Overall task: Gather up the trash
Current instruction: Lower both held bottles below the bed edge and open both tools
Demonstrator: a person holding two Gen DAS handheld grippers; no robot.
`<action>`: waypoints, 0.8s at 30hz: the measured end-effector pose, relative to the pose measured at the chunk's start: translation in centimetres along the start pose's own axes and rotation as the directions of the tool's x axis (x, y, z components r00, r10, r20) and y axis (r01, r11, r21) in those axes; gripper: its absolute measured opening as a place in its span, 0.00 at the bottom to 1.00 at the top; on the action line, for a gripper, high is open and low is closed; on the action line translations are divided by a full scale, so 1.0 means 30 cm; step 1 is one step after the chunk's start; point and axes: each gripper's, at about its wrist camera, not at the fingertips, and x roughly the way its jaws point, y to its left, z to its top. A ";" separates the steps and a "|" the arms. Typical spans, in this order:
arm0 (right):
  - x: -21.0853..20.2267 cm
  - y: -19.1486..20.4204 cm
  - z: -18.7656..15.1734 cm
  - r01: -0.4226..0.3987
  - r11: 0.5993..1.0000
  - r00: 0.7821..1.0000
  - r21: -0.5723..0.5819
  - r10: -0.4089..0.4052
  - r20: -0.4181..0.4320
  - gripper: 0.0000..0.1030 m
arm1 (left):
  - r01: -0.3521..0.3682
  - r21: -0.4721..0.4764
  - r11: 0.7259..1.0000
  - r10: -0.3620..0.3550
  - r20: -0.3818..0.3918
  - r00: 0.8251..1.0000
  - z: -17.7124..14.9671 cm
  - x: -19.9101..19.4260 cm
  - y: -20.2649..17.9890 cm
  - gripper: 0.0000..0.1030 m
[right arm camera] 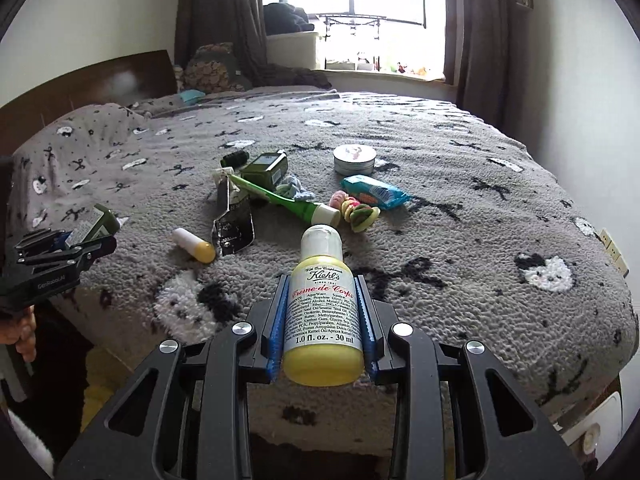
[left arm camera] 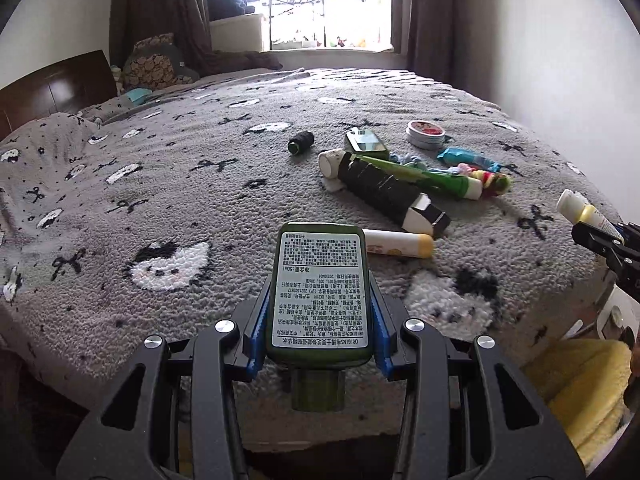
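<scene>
**Both tongs loaded, bin run next**

We've got one item per hand. Left gripper (left arm camera: 320, 316) is clamped on the green bottle (left arm camera: 319, 292); right gripper (right arm camera: 323, 320) is clamped on the yellow bottle (right arm camera: 322, 308). Both are held off the bed (right arm camera: 480, 240), near its front edge. Rest of the trash (right arm camera: 280, 196) sits mid-bed.

Step, as we judge it: carry-off. Next we need a bin (none in view), then release w/o dropping either, then back for the pile.

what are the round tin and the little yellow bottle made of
Round tin: likely metal, with a brushed silvery side wall and a printed lid. Yellow bottle: probably translucent plastic with a glossy sheen; yellow cream shows through below a clear neck and printed text.
</scene>
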 end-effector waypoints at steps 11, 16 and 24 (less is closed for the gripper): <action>-0.146 -0.007 -0.195 -0.071 0.997 0.993 0.035 0.074 -0.094 0.31 | 0.071 0.022 0.997 -0.070 -0.035 0.997 -0.195 -0.116 -0.147 0.39; -0.074 0.017 -0.318 -0.097 0.994 0.971 0.056 0.107 -0.215 0.31 | 0.119 0.030 0.992 -0.113 -0.155 0.981 -0.330 -0.040 -0.191 0.38; 0.103 0.083 -0.496 -0.129 0.987 0.898 0.100 0.159 -0.411 0.31 | 0.176 0.022 0.984 -0.158 -0.335 0.929 -0.510 0.110 -0.240 0.38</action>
